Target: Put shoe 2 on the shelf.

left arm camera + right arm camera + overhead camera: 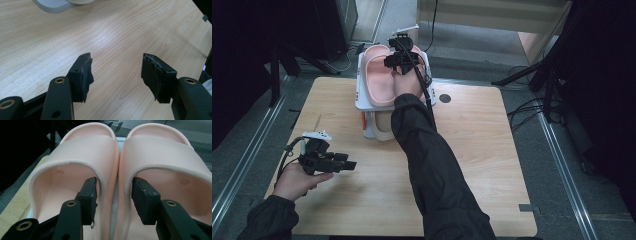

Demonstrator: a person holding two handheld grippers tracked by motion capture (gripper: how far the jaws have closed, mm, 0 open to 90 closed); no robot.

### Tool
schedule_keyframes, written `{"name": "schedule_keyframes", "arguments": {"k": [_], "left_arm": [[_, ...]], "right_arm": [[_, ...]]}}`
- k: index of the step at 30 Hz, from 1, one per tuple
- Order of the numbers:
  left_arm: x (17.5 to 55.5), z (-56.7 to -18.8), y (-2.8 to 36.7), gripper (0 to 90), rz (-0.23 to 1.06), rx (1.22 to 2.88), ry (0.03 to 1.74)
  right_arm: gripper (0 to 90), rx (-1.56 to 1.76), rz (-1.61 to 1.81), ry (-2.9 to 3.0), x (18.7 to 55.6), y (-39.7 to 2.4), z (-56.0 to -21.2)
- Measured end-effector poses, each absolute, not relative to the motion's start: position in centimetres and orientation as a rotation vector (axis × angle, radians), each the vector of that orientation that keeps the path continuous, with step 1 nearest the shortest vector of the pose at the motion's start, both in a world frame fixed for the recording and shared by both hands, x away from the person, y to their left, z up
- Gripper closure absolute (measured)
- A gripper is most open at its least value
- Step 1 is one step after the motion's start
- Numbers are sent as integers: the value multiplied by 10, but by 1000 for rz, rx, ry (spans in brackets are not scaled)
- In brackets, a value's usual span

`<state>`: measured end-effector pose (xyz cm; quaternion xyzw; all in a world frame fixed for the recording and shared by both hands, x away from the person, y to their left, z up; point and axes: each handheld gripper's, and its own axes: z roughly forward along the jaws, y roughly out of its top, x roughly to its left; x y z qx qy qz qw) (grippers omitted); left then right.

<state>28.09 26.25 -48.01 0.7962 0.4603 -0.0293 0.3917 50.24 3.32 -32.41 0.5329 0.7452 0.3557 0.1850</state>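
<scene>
Our right gripper (pixel 113 195) had its jaws apart, one inside each pink slipper (pixel 82 157), not squeezing. The slippers sat side by side on the white rack (pixel 360 92). Pulling back crooked could knock one off. Our left gripper (pixel 116 72) waited wide and empty.

Right gripper (pixel 399 55) at full reach, fingers (pixel 89 195) parted; left gripper (pixel 346 164) low, level, fingers (pixel 81 77) wide apart.

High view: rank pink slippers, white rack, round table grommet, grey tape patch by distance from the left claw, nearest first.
1. White rack, up and right of the left claw.
2. Pink slippers, on top of the rack, farther back.
3. Grommet, far right of the rack.
4. Tape patch, near right corner.
</scene>
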Motion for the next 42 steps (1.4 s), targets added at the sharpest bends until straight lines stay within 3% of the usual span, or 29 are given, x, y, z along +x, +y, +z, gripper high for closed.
{"name": "schedule_keyframes", "arguments": {"k": [17, 42], "left_arm": [[281, -481, 263, 411, -74, 2028, 1179], [283, -484, 260, 396, -73, 2047, 1195]], "right_arm": [[566, 1412, 1105, 2189, 479, 16, -311], [574, 1225, 1247, 2369, 404, -22, -305]]}}
